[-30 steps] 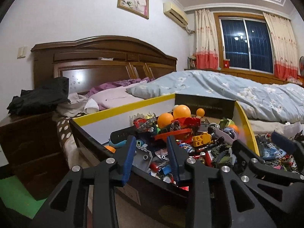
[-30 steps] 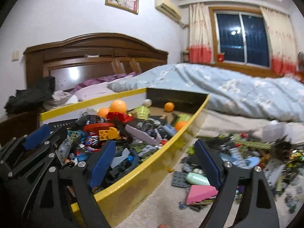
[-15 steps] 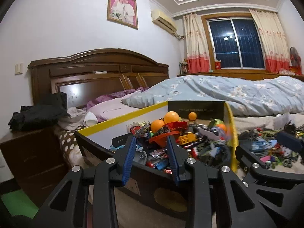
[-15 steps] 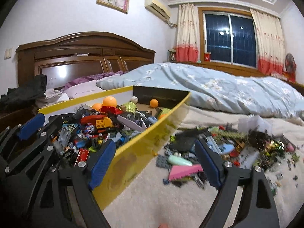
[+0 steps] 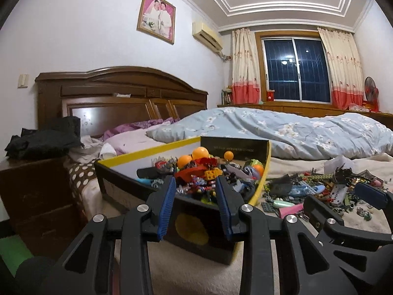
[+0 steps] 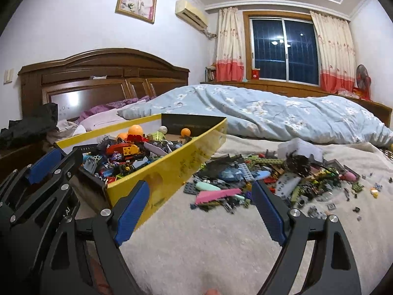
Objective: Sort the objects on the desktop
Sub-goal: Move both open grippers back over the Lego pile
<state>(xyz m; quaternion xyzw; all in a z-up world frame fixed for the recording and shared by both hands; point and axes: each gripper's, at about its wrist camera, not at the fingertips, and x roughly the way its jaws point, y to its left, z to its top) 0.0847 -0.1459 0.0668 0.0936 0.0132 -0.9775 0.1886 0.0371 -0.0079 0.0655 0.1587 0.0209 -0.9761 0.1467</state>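
Observation:
A yellow-rimmed black box (image 5: 260,186) (image 6: 172,167) on the bed holds several toy bricks and orange balls (image 5: 200,153). A loose pile of bricks (image 6: 265,179) (image 5: 314,191) lies on the beige blanket to its right, with a pink flat piece (image 6: 218,194) at its near edge. My left gripper (image 5: 196,191) is open and empty, in front of the box's near wall. My right gripper (image 6: 200,194) is open wide and empty, short of the pile, and it also shows in the left wrist view (image 5: 343,196).
A blue flowered quilt (image 6: 270,115) lies behind the pile. A wooden headboard (image 5: 118,100) stands at the back left. A dark nightstand with black clothes (image 5: 41,140) is at the left. A white crumpled item (image 6: 299,147) sits at the pile's far side.
Both grippers have drawn back and risen away from the box. The box and pile look farther and smaller. Neither gripper has changed its opening or taken anything.

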